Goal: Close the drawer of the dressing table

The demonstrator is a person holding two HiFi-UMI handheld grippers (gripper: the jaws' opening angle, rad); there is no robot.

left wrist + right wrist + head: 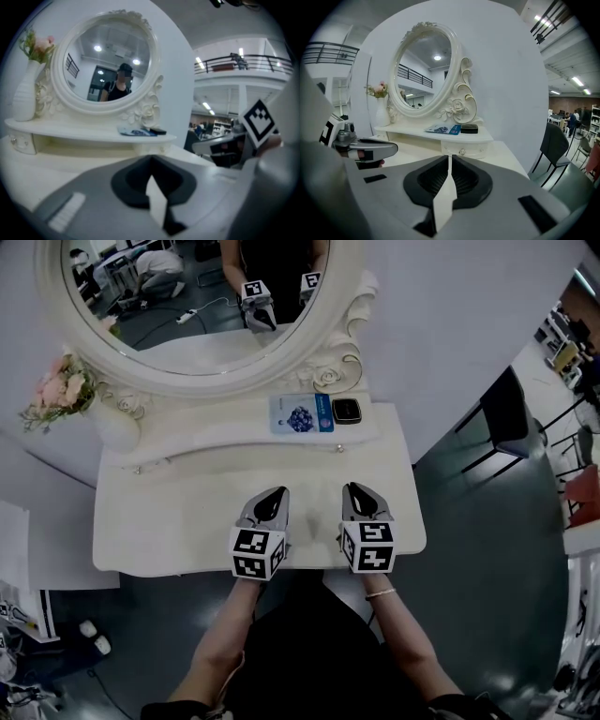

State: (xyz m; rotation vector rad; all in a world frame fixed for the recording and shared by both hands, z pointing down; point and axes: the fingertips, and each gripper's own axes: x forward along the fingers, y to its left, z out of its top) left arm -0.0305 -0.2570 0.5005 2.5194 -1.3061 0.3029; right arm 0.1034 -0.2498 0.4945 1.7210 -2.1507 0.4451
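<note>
The white dressing table [187,521] carries an oval mirror [202,343] above a raised shelf. Under the shelf's right end sits a small drawer [462,151] with a round knob, its front flush with the shelf edge. A matching small drawer [22,143] is at the left end. Both grippers hover over the front part of the tabletop, apart from the drawers. My left gripper [272,493] [151,159] is shut with nothing in it. My right gripper [359,488] [449,158] is beside it, its jaws together and empty.
On the shelf lie a blue packet [301,414] and a small black case [347,411]. A white vase with pink flowers [64,390] stands at the shelf's left end. A black chair [506,418] stands on the floor to the right of the table.
</note>
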